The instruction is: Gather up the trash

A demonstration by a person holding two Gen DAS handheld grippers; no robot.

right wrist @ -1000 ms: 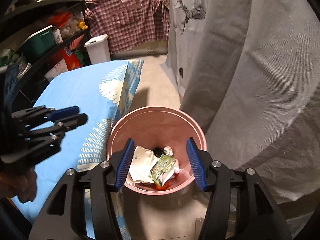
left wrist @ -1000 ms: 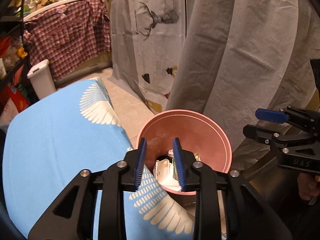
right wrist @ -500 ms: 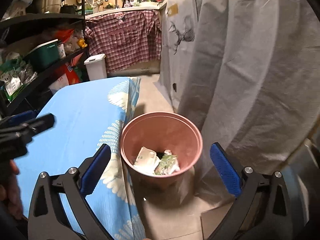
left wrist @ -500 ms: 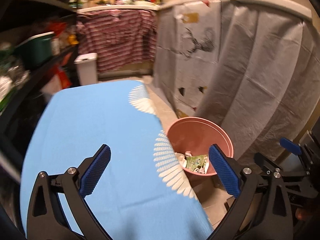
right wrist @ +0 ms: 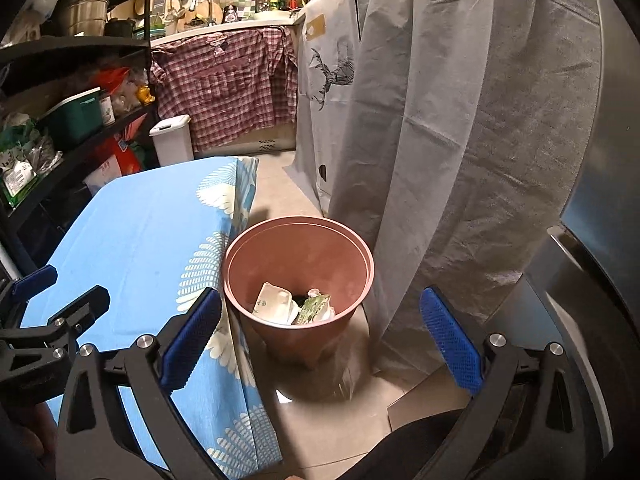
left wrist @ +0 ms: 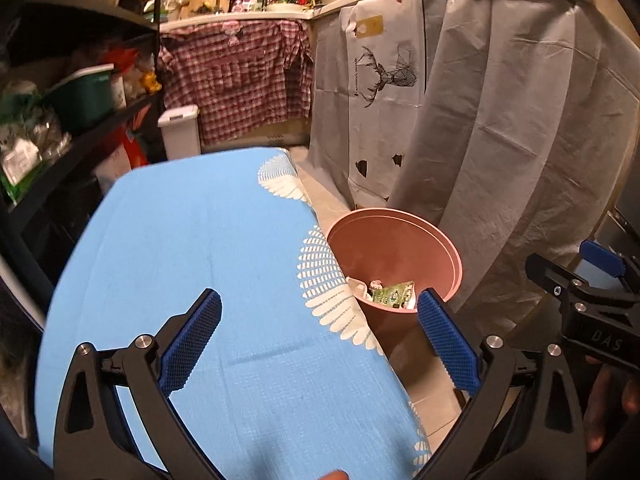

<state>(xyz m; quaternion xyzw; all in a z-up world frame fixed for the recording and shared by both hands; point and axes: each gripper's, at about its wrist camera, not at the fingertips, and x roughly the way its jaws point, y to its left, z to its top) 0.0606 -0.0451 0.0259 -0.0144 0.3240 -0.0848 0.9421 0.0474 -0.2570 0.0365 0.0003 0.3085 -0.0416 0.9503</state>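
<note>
The left gripper [left wrist: 318, 338] was spread wide and held nothing; it hung above the blue-clothed counter [left wrist: 192, 248], on which no litter could be seen; the right gripper [right wrist: 320, 336] was likewise released and empty, poised over the floor with the pink waste bin [right wrist: 360, 256] showing between its fingers. The bin stood on the floor just beside the counter's edge, close to a grey hanging sheet [right wrist: 460, 140]; inside it lay the collected trash: a white carton [right wrist: 272, 300], a green printed wrapper [right wrist: 314, 308] and a small crumpled scrap. Judging by both empty grippers and the filled bin, the dropping step looked complete; the next move would call for scanning the counter and floor for any remaining piece, then bringing one gripper down around it; if none turned up, the task seemed finished.
</note>
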